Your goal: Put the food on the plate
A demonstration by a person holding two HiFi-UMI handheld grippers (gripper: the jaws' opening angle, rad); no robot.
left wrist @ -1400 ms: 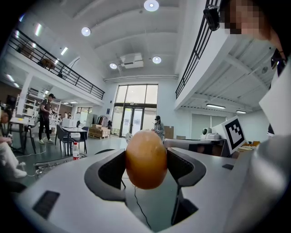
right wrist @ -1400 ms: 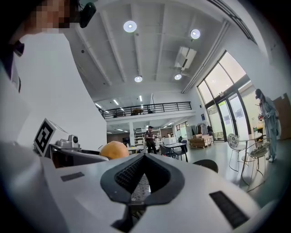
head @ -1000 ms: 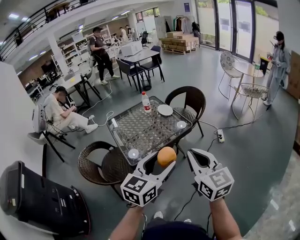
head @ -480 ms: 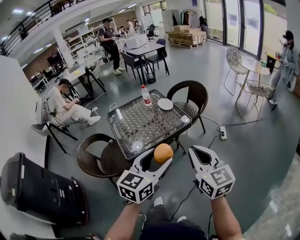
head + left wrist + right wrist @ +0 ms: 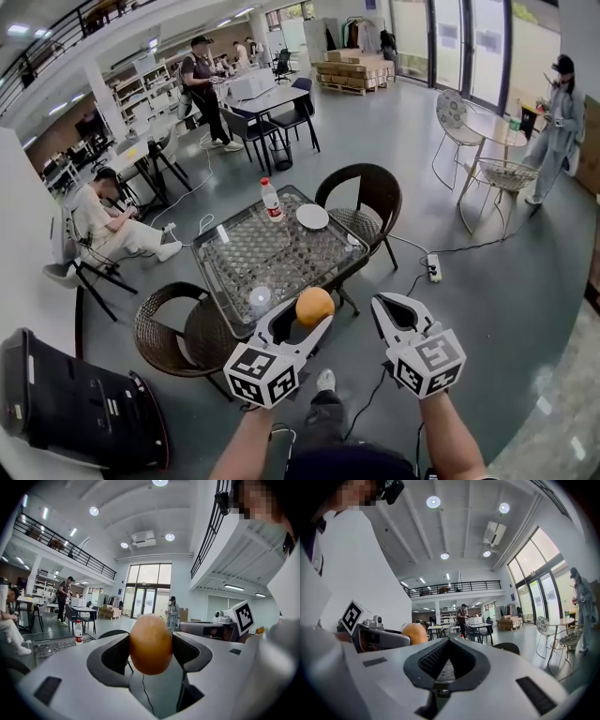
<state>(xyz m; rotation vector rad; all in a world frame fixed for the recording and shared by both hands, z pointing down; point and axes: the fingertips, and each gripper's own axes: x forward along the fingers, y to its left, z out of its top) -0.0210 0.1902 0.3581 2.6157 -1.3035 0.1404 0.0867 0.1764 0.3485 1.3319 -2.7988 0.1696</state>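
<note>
A round orange food item (image 5: 314, 307) sits between the jaws of my left gripper (image 5: 305, 316), which is shut on it and holds it in the air just short of the glass table's (image 5: 234, 272) near edge. In the left gripper view the orange item (image 5: 151, 644) fills the gap between both pads. A white plate (image 5: 312, 217) lies on the table's far right part, next to a bottle (image 5: 270, 200). My right gripper (image 5: 384, 306) hangs beside the left one, shut and with nothing in it; its tips meet in the right gripper view (image 5: 449, 641).
Dark wicker chairs stand at the table's near left (image 5: 183, 328) and far right (image 5: 370, 192). A power strip with a cable (image 5: 433, 269) lies on the floor to the right. A black case (image 5: 75, 403) stands at the lower left. People sit and stand further back.
Both grippers have moved forward toward the glass table and slightly lower, the orange item still in the left jaws. The table now lies closer and further left in the head view.
</note>
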